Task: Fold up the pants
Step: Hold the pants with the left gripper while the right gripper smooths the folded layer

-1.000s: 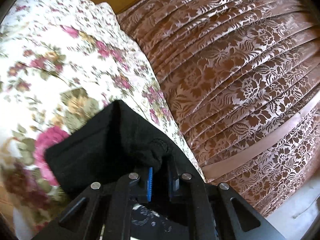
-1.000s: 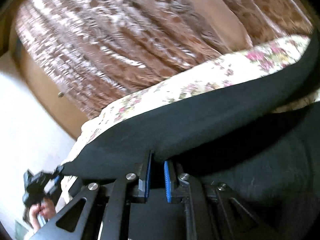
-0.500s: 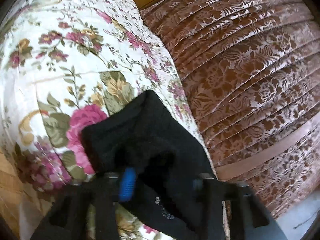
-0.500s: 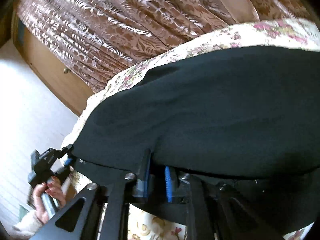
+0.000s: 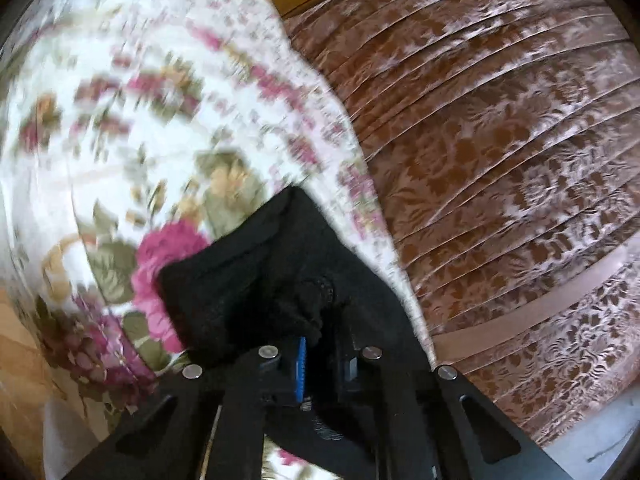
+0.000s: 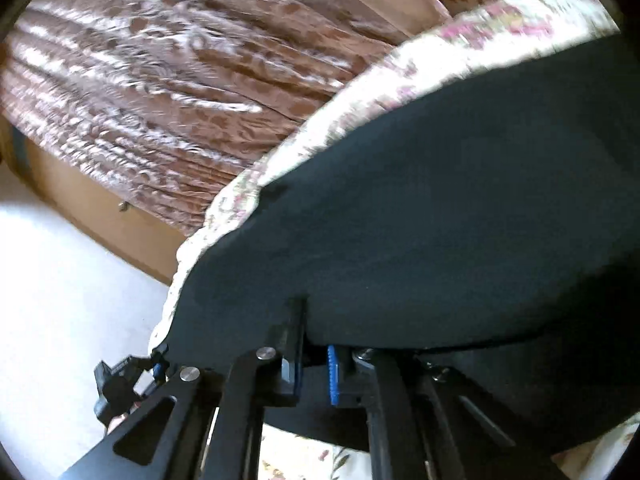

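Now pants (image 6: 440, 208) pinched in right gripper (image 6: 316, 364)

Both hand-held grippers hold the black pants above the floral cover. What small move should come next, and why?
Probably lower both together and lay the fold flat. The left hand-held gripper and the right hand-held gripper are each shut on the black pants, whose held edge hangs just above the floral cover.
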The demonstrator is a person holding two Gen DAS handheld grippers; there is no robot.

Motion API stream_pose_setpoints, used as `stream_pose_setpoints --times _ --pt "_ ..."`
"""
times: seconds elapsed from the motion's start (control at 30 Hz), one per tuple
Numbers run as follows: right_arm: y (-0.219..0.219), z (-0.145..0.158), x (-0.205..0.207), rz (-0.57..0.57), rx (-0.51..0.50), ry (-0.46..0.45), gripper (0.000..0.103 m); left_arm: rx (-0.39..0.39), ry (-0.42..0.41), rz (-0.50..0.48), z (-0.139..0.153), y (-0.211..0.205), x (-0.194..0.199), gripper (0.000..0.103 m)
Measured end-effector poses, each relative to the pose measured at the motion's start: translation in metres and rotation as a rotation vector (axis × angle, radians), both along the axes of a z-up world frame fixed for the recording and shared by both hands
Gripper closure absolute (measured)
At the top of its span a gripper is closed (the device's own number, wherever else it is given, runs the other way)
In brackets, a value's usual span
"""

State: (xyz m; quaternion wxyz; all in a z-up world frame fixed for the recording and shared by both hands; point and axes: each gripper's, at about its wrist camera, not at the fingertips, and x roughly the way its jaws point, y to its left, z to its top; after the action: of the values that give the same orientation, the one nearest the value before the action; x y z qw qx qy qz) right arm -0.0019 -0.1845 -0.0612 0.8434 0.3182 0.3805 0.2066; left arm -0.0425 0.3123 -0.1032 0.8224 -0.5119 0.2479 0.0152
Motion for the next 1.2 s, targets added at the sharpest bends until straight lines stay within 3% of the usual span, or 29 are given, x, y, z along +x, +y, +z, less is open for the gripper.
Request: stream_pose_setpoints --times 0.1,0.2,0.3,0.47,0.6,0.73,0.87,0.97,1.07,1.2 --pt "0.004 0.031 -0.016 0.042 -0.063 -0.116 0.095 0.021 -0.056 0.004 0.02 0.0 -0.008 0.093" --pt "0.01 0.049 -0.032 0.094 -0.133 -0.184 0.095 0.106 -0.045 0.002 0.029 -0.003 -0.015 0.093" --pt "0.018 0.04 -0.041 0.133 -0.203 -0.173 0.095 0.133 0.009 0.004 0.017 0.001 -0.021 0.093" --pt "0.028 -0.004 -0.038 0.171 -0.272 -0.054 0.095 0.143 0.137 -0.006 -0.019 0.003 -0.017 0.093" --pt "0.023 -0.003 -0.039 0.165 -0.243 -0.057 0.095 0.172 0.11 0.006 -0.012 -0.002 -0.021 0.093" --pt "0.021 0.005 -0.041 0.159 -0.229 -0.086 0.095 0.121 0.082 0.043 -0.012 -0.001 -0.028 0.093" --pt "0.019 -0.011 -0.035 0.154 -0.185 -0.025 0.094 0.2 0.13 0.034 -0.015 -0.008 -0.025 0.086" --pt "0.015 -0.01 -0.033 0.149 -0.149 -0.011 0.086 0.288 0.131 0.052 -0.001 -0.014 -0.026 0.072" --pt "0.007 -0.005 -0.032 0.126 -0.128 -0.015 0.076 0.311 0.121 0.113 0.011 -0.011 -0.032 0.062" --pt "-0.019 -0.001 -0.029 0.037 -0.104 0.005 0.075 0.379 0.052 0.213 0.037 -0.01 -0.046 0.06"
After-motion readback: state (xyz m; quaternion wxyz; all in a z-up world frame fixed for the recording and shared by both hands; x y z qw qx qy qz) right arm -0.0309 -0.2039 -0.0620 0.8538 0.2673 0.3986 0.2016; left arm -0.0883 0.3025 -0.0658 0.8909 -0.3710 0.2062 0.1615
